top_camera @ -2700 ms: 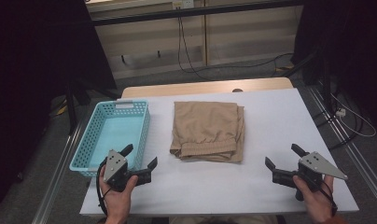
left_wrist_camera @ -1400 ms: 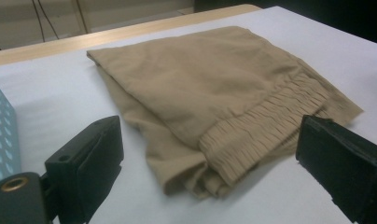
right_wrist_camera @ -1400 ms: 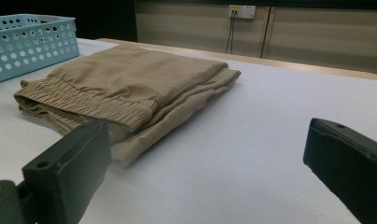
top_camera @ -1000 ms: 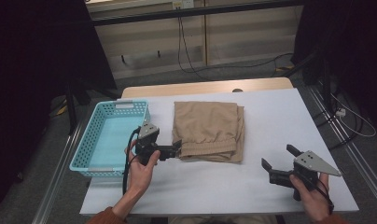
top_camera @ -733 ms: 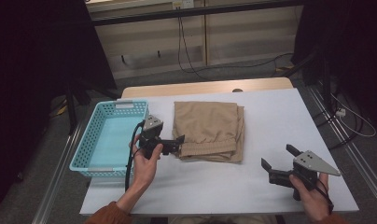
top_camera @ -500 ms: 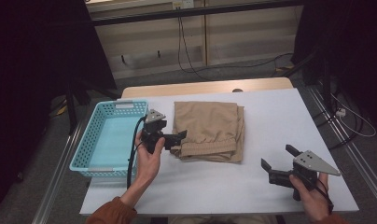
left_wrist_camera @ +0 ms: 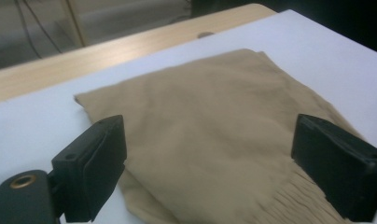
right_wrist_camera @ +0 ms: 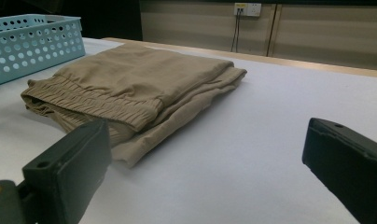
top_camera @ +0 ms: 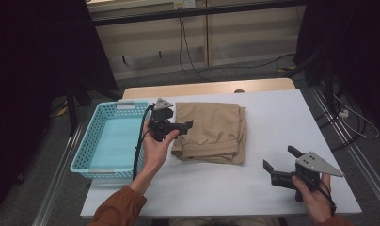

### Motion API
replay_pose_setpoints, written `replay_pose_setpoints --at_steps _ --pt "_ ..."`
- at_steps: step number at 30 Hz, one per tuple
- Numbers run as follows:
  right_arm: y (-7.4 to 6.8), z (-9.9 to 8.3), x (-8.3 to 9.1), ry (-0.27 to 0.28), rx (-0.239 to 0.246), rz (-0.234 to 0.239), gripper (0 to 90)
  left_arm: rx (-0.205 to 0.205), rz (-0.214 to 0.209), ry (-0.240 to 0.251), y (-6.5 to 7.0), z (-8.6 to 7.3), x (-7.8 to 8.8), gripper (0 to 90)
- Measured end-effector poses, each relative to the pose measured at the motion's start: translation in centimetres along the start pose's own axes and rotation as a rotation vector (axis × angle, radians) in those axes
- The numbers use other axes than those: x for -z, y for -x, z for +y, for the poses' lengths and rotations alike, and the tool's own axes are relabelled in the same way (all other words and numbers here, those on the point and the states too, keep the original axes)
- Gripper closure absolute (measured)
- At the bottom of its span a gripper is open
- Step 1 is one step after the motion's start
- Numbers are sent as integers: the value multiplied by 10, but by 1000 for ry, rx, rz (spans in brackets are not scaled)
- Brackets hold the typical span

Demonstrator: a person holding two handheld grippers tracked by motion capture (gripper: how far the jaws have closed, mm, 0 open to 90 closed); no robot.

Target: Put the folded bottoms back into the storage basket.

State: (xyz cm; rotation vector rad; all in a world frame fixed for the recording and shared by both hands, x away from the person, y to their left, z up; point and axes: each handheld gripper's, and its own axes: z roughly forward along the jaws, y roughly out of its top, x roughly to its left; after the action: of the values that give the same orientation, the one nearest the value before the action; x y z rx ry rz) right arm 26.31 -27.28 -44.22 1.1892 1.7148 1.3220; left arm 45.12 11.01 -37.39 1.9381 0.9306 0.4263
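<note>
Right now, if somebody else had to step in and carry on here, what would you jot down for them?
Left hand-held gripper: jaws wide apart and just been closing a little, poised at the left edge of the folded tan cloth trousers, not gripping them yet.
Right hand-held gripper: open, holding nothing, near the table's front right.
Trousers lie mid-table on the white tabletop; the light-blue perforated plastic basket sits to their left with nothing in it.
Done: only the approach.
Left: probably grasp the trousers and move them, likely into the basket.
</note>
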Motion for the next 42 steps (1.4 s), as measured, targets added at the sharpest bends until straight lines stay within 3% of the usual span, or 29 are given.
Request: replay_pose_setpoints --at_steps 1,2,3,5,7,10,13,14,15,18,19,20,28,29,30,34,39,41,42 --pt "0 0 0 1 1 0 15 14 10 4 -1 1 -2 149" --pt "0 0 0 0 0 2 15 17 49 23 -3 3 -6 123" --pt "0 0 0 0 0 2 15 17 49 23 -3 3 -6 126" --pt "0 0 0 0 -1 3 15 57 30 32 -5 6 -10 130" --pt "1 0 0 0 -3 2 15 58 25 20 -7 9 -13 126" --pt "0 0 0 -1 -4 4 16 77 49 0 -12 13 -22 97" --pt "0 0 0 -2 -4 6 16 71 80 22 -14 14 -26 80" --pt "0 0 -1 -2 -7 7 15 94 71 22 -16 14 -29 78" --pt "0 0 -1 -4 -5 8 15 113 60 14 -19 13 -31 81" --pt "0 0 -1 -4 -6 6 16 132 78 -18 -27 12 -39 83" --pt "1 -1 -1 -5 -5 6 16 143 62 -25 -30 12 -43 94" --pt "1 -1 -1 -5 -5 7 16 144 72 -63 -34 11 -48 106" --pt "0 -1 -1 -5 -2 9 16 178 82 -102 -47 7 -66 111" --pt "0 -1 -1 -5 -1 10 16 205 71 -107 -52 5 -70 107" --pt "0 -1 -1 -5 -1 10 16 205 71 -107 -52 5 -70 99" --pt "0 -1 -2 -10 -2 16 17 226 62 -158 -58 -1 -80 158" --pt "0 -1 -3 -13 1 20 17 260 62 -174 -66 -5 -86 190" --pt "-1 -2 -3 -14 2 21 17 263 77 -221 -68 -11 -94 222" --pt "-1 -2 -3 -14 2 21 17 263 77 -221 -68 -11 -94 223"
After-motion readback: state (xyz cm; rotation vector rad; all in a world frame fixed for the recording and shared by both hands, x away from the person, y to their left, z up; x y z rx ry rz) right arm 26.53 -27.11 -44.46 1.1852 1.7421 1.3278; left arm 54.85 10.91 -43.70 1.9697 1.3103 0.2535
